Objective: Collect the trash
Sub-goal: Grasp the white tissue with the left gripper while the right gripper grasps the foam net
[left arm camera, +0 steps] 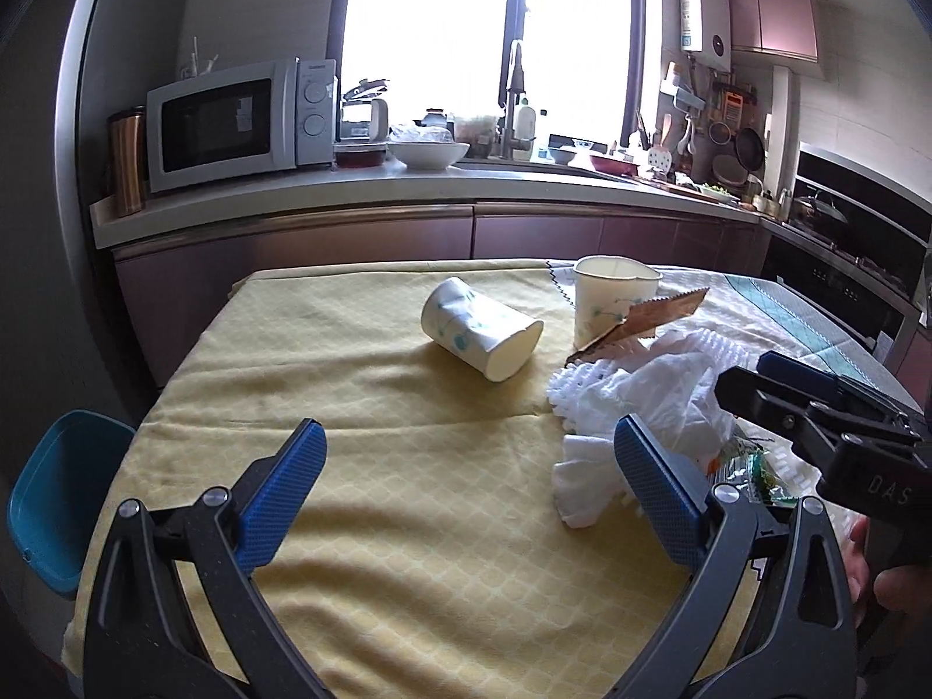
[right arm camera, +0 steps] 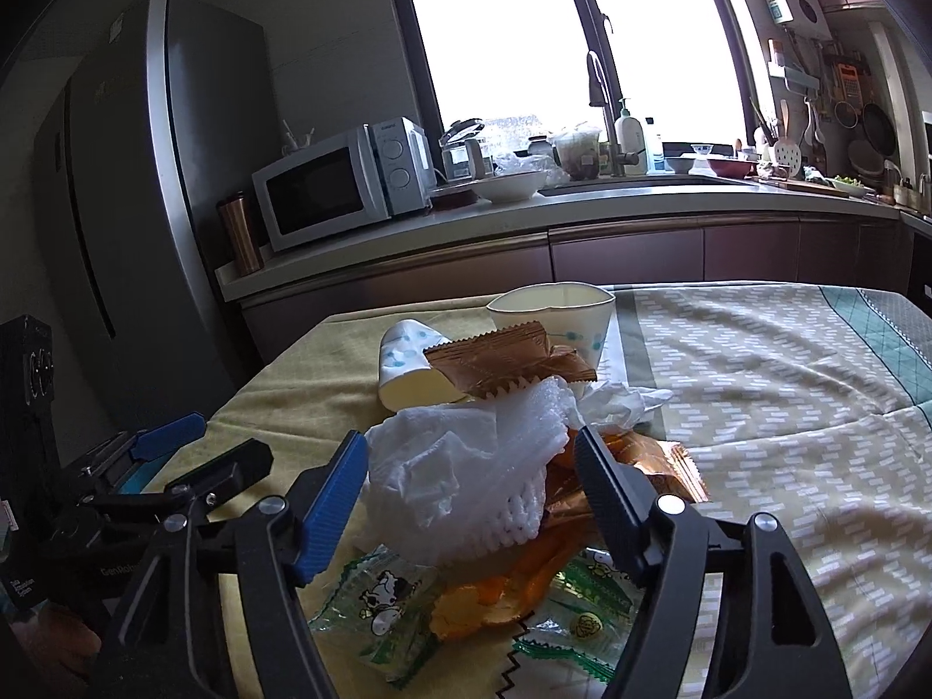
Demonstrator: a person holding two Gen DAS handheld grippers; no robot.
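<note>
On the table lies a heap of trash: a white tissue and foam-net wad [right arm camera: 460, 454] [left arm camera: 658, 384], a brown wrapper [right arm camera: 507, 367] [left arm camera: 641, 320], orange peel [right arm camera: 495, 594] and green candy wrappers [right arm camera: 378, 600]. Behind it, one paper cup [left arm camera: 477, 332] [right arm camera: 408, 373] lies on its side and another [left arm camera: 611, 297] [right arm camera: 559, 309] stands upright. My right gripper [right arm camera: 469, 442] [left arm camera: 742, 373] straddles the white wad, pads at its sides, with no squeeze visible. My left gripper [left arm camera: 470, 437] [right arm camera: 233, 437] hovers open over bare yellow cloth, left of the heap.
A yellow cloth [left arm camera: 408, 524] covers the table's left part and a patterned cloth [right arm camera: 757, 378] its right. A blue plastic container [left arm camera: 52, 501] sits beyond the left edge. Behind the table run a counter with a microwave [left arm camera: 233, 122] and a fridge [right arm camera: 145, 204].
</note>
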